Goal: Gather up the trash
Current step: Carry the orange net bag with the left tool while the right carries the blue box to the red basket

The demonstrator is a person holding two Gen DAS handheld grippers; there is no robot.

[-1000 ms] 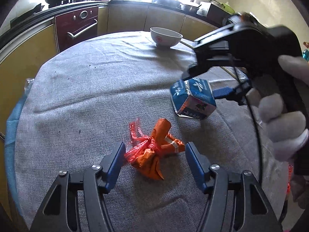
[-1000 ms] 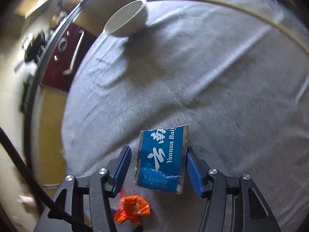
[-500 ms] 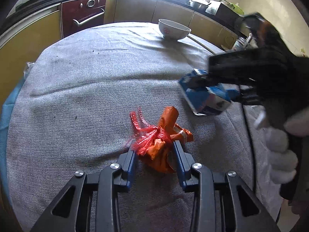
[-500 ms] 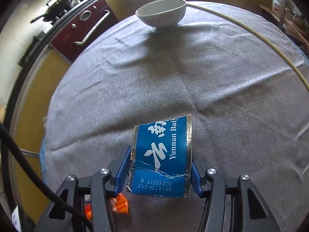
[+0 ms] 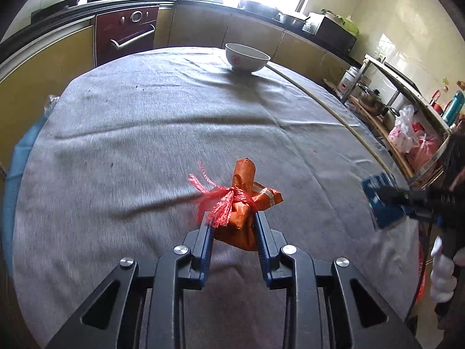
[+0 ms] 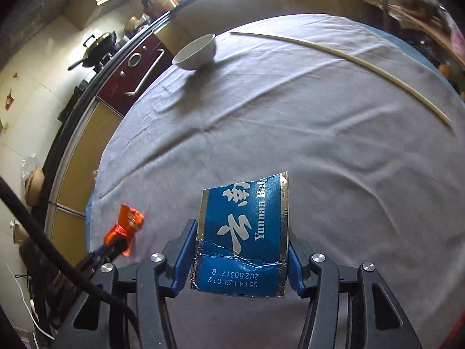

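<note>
Where my left wrist camera looks down, my left gripper (image 5: 234,226) has just closed on the orange wrapper (image 5: 242,203), pads pressing both sides above the grey tablecloth (image 5: 145,133). On my right wrist camera, my right gripper (image 6: 239,250) clamps the blue carton (image 6: 244,238) over the cloth, white bowl (image 6: 196,52) far behind.

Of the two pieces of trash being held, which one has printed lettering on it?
The blue box in the right gripper; the orange wrapper in the left gripper shows only red netting tied round it.
</note>
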